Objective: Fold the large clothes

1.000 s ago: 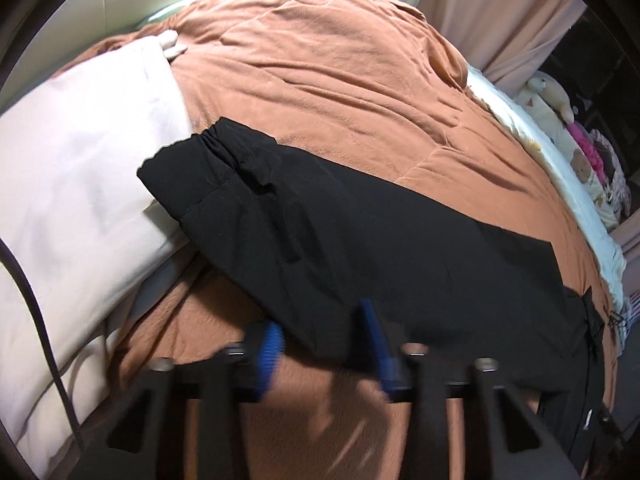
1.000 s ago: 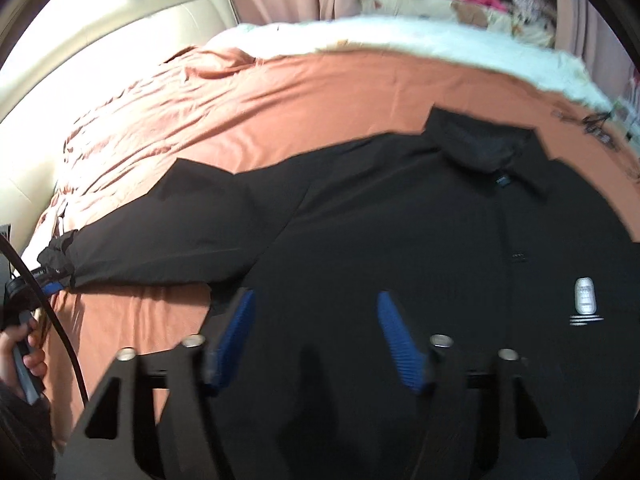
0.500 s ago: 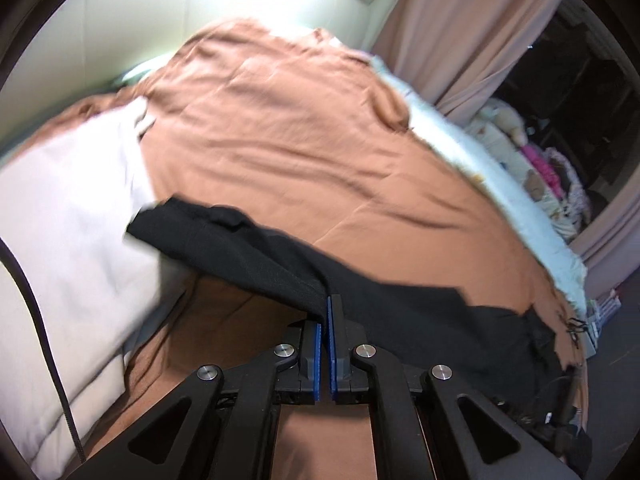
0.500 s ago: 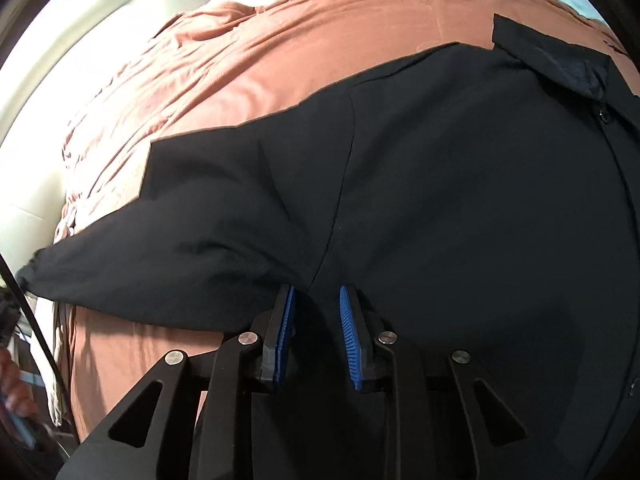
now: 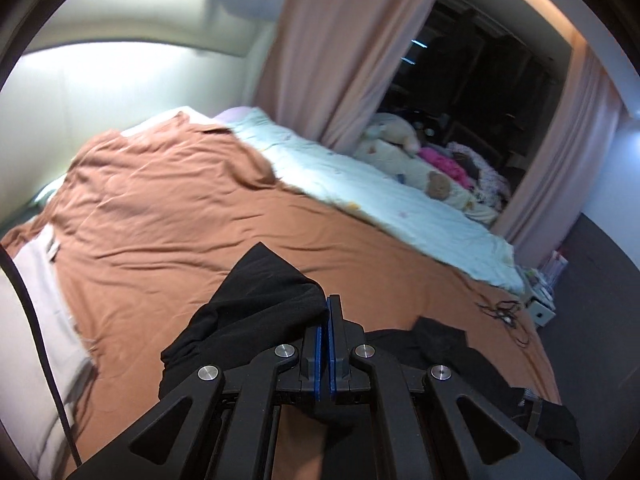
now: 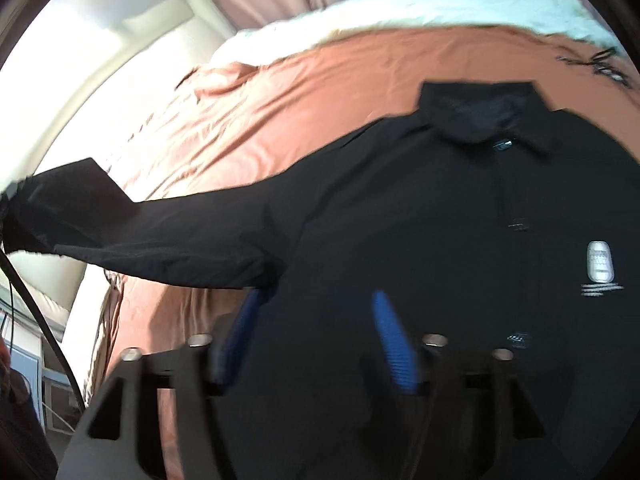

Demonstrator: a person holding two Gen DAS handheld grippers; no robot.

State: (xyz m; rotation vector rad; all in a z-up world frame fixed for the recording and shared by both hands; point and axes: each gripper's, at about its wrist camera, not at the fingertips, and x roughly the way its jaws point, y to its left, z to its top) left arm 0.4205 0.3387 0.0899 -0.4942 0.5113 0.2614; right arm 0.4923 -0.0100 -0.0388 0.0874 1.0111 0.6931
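A large black button-up jacket (image 6: pixel 460 220) lies face up on the bed, collar at the far side, a white logo on its chest. My left gripper (image 5: pixel 325 320) is shut on the black sleeve (image 5: pixel 256 304) and holds it lifted above the bed; the cuff end drapes over the fingers. In the right wrist view the sleeve (image 6: pixel 160 236) stretches out to the left, raised off the cover. My right gripper (image 6: pixel 316 320) is open and empty, hovering over the jacket's body near the armpit.
A rust-orange bed cover (image 5: pixel 180 216) spans the bed. A pale blue-white blanket (image 5: pixel 360 184) and stuffed toys (image 5: pixel 400 136) lie along the far side by pink curtains (image 5: pixel 332 48). A white pillow (image 5: pixel 32 320) is at left. A black cable (image 5: pixel 504 312) lies near the bed's corner.
My left gripper closed on the sleeve and lifted it up and over toward the jacket's body. My right gripper narrowed at the armpit, then opened wide and drew back.
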